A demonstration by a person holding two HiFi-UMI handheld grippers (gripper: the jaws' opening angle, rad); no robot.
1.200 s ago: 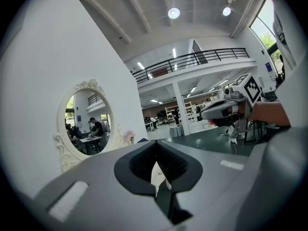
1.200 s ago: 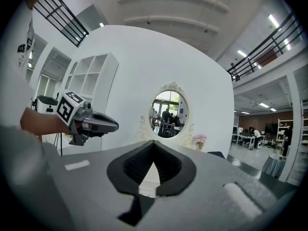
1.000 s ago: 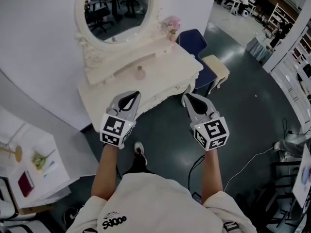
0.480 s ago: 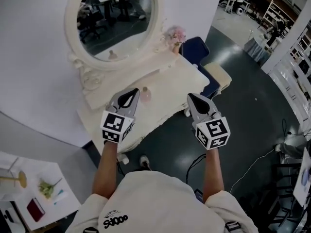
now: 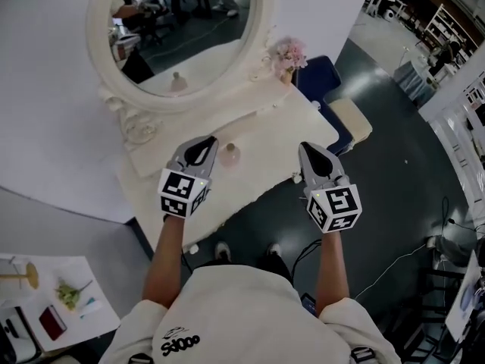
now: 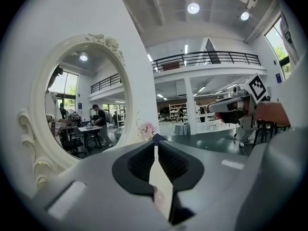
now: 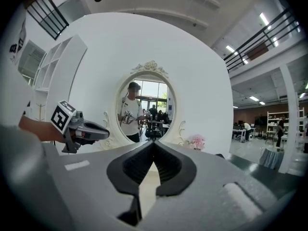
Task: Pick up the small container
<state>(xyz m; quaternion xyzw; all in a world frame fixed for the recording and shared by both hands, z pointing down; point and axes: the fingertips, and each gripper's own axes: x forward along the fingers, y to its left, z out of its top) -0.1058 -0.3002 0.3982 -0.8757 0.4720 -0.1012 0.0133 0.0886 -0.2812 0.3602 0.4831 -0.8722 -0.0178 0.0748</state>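
The small container [image 5: 229, 155], a pale pink bottle with a round stopper, stands on the cream dressing table [image 5: 265, 135] in the head view. My left gripper [image 5: 203, 144] hovers just left of it, jaws shut and empty, not touching it. My right gripper [image 5: 309, 150] is over the table's front right edge, well to the right of the container, also shut with nothing in it. In the left gripper view the jaw tips [image 6: 155, 139] meet, and so do those in the right gripper view [image 7: 154, 141]. Neither gripper view shows the container clearly.
An oval mirror [image 5: 182, 29] in a carved frame rises at the back of the table, with pink flowers [image 5: 290, 51] at its right. A blue chair [image 5: 322, 78] and a cream stool [image 5: 355, 120] stand right of the table. A white side table [image 5: 45, 309] is at lower left.
The table and mirror have come closer and lower in the head view. Both grippers now reach over the tabletop, the left one next to the pink container.
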